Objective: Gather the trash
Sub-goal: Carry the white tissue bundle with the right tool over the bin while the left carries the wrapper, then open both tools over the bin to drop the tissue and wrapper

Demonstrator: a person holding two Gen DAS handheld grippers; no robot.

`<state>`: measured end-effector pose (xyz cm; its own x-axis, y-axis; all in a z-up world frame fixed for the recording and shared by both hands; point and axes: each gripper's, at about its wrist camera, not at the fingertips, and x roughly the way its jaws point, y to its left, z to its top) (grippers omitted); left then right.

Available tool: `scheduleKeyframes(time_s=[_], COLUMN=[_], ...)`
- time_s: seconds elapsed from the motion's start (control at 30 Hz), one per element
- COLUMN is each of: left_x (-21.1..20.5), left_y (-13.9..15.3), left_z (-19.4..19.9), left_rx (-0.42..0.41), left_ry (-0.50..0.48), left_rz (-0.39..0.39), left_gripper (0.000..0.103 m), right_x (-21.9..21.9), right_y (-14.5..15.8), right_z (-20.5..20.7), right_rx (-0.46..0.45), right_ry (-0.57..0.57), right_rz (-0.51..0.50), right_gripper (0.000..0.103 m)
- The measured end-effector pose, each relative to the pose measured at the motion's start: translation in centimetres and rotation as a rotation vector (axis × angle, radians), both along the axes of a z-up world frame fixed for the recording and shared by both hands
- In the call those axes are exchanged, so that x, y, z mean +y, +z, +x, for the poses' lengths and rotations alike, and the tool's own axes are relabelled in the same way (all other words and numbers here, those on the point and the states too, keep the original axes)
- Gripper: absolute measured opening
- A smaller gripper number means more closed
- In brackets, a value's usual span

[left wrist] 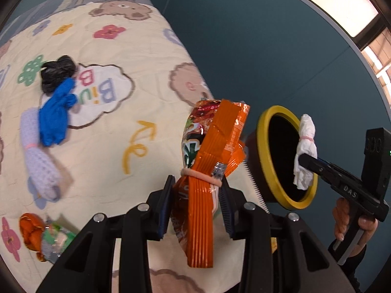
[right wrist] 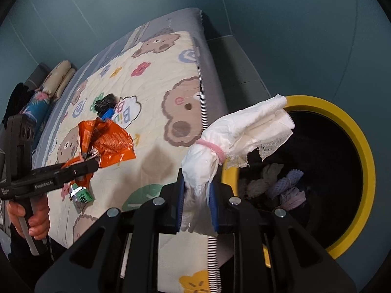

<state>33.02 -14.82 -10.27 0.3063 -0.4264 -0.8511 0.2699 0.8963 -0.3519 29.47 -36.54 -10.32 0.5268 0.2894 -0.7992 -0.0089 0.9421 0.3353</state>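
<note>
Trash carried over a "Biu"-printed bed

An orange snack wrapper [left wrist: 207,171] is clenched in the left tool [left wrist: 196,197]; a tied white tissue bundle [right wrist: 220,146] is gripped by the right tool [right wrist: 196,205], its "DAS" marking visible, the yellow-rimmed bin [right wrist: 354,134] at 3 o'clock.

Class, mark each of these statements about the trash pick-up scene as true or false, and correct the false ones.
1. The left gripper holds an orange snack wrapper. True.
2. The right gripper is empty. False: it is clamped on a white tissue bundle.
3. The bin has a red rim. False: the rim is yellow.
4. A blue glove lies on the bed cover. True.
5. The bin is empty. False: several bundles already lie inside it.
</note>
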Motion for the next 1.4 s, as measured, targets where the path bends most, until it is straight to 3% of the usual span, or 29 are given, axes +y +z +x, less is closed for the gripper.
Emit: scheduleKeyframes(time_s=[0.7,1.2,1.33,1.4], left_x=[-13.5,-18.5,-19.3,-19.5], left_y=[-0.1,-1.4,-1.3,-1.4], left_z=[0.4,0.9,0.7,0.7], left_rx=[-0.006,0.004,-0.007,-0.009], left_ry=[-0.202,-0.245,-0.256,-0.257], left_rz=[-0.004,0.001,-0.007,-0.004], left_gripper=[0.034,0.038,0.046,0.049], right_x=[-10.3,-14.1,-14.5,-14.9], right_y=[0.1,-1.2,-0.7,-0.5], right_z=[-0.4,0.5,0.2,-0.1], right_rx=[-0.010,0.000,-0.021,-0.024], right_ry=[-0.189,-0.281,-0.293,-0.311], right_rz=[0.005,0.055,0.021,0.023], right_gripper=[0.018,0.019,0.027,0.037])
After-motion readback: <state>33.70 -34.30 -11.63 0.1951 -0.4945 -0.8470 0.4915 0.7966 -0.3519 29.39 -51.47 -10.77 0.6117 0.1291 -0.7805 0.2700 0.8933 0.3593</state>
